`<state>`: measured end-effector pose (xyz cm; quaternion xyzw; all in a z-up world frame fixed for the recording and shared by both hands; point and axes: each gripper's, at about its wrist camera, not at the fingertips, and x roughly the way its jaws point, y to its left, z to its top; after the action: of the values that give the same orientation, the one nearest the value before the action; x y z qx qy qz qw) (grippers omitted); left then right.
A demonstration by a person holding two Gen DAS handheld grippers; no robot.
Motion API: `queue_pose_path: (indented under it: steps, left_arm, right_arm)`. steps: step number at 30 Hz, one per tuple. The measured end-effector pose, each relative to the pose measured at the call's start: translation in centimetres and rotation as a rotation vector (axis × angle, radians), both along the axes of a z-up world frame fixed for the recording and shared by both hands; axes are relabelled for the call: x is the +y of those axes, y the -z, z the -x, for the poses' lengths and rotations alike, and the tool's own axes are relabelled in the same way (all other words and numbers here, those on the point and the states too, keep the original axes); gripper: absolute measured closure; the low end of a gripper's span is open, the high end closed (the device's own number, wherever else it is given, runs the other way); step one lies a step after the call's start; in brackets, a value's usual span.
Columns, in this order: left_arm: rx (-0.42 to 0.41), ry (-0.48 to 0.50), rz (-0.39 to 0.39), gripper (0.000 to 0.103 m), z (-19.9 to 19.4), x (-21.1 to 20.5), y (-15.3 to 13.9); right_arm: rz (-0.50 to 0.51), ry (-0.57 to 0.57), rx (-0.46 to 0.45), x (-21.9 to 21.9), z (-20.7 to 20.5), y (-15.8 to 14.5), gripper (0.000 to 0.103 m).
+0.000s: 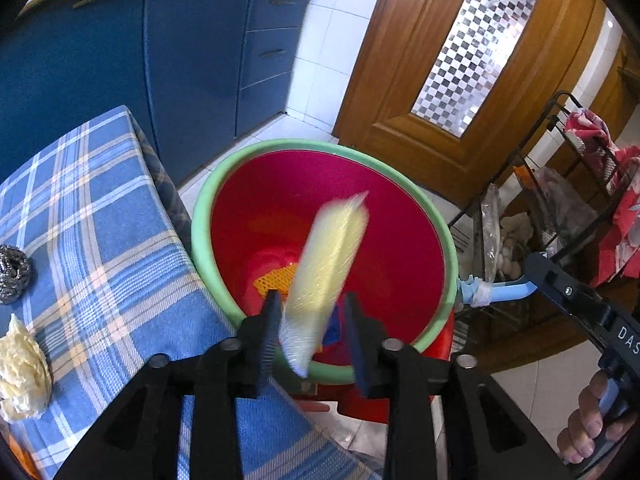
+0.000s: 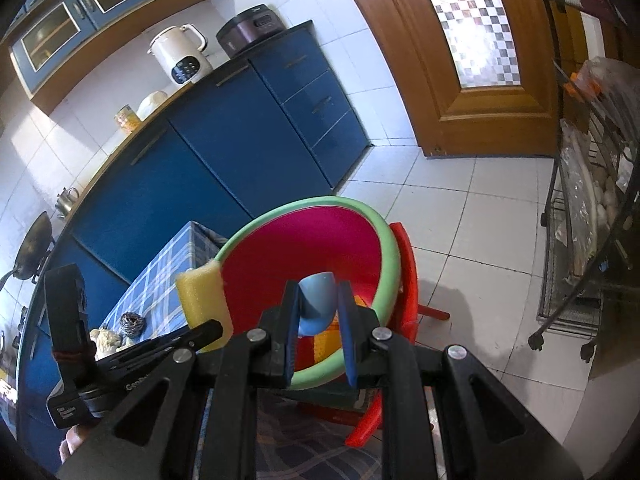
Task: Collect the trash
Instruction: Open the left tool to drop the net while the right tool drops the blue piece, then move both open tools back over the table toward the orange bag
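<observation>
A red bin with a green rim (image 1: 248, 160) stands beside the table; it also shows in the right wrist view (image 2: 390, 240). My left gripper (image 1: 310, 328) is open over the bin's near rim. A yellow sponge (image 1: 328, 268) is blurred between its fingers, apparently loose; in the right wrist view the sponge (image 2: 202, 292) sits at the left gripper's tip. My right gripper (image 2: 318, 312) is shut on a blue plastic scoop (image 2: 318, 300), held above the bin; the scoop (image 1: 492, 292) appears at the bin's right rim in the left wrist view. Orange trash (image 1: 276, 278) lies in the bin.
A blue plaid table (image 1: 100, 216) holds a steel scourer (image 1: 14, 268) and a crumpled cream wad (image 1: 22, 372). A red stool (image 2: 408, 264) stands under the bin. Blue cabinets (image 2: 240, 128), a wooden door (image 2: 460, 60) and a black wire rack (image 2: 580, 200) surround the tiled floor.
</observation>
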<state>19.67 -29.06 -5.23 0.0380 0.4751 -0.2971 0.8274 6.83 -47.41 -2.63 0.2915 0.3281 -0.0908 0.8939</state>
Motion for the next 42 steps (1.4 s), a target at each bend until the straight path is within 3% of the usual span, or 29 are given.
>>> queue_pose_path:
  steps: [2, 17, 21, 30, 42]
  left_arm:
    - [-0.009, -0.013, -0.001, 0.056, -0.1, 0.0, 0.0]
    - [-0.018, -0.104, 0.003, 0.056, -0.9, 3.0, -0.8]
    - [-0.027, -0.122, 0.010, 0.056, -0.6, 4.0, -1.3]
    - [-0.085, -0.181, 0.015, 0.056, 0.8, 6.5, -3.4]
    - [-0.164, -0.302, -0.009, 0.056, 4.1, 13.5, -6.8]
  right_arm:
    - [-0.004, 0.003, 0.002, -0.2, -0.1, 0.2, 0.082]
    - [-0.024, -0.027, 0.045, 0.2, -3.6, 2.0, 0.081]
    - [-0.034, -0.041, 0.045, 0.8, -4.2, 2.2, 0.069]
    - [0.013, -0.073, 0.015, 2.6, -2.5, 0.2, 0.069]
    - [0.029, -0.156, -0.043, 7.1, 0.5, -3.4, 0.069]
